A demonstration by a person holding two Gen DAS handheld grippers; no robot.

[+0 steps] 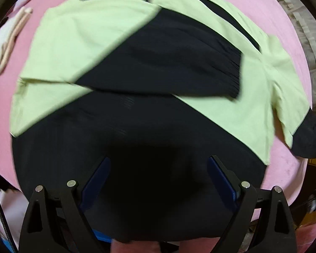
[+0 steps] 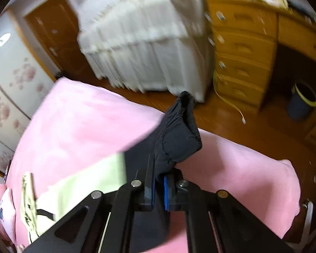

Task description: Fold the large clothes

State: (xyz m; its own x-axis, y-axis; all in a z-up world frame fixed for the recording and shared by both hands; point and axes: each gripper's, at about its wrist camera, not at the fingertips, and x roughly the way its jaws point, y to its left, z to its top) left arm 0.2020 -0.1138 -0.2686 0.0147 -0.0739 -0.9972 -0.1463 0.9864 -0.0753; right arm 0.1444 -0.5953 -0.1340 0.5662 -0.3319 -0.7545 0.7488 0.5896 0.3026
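The jacket (image 1: 137,67), pale green with black panels, is lying spread across the pink bed (image 1: 252,4), one black sleeve (image 1: 168,63) already laid diagonally over the chest. Your right gripper (image 2: 159,186) is pinching the other black sleeve cuff (image 2: 179,135), fingers pressed tight on the fabric, with the cuff lifted above the bed. Your left gripper (image 1: 158,181) hangs over the jacket's black lower part, fingers spread wide with nothing between them. Off to the side there's a folded pale cloth (image 1: 12,35) on the bed, and beyond it a wooden dresser (image 2: 242,52) and a bin (image 2: 303,101) on the floor.
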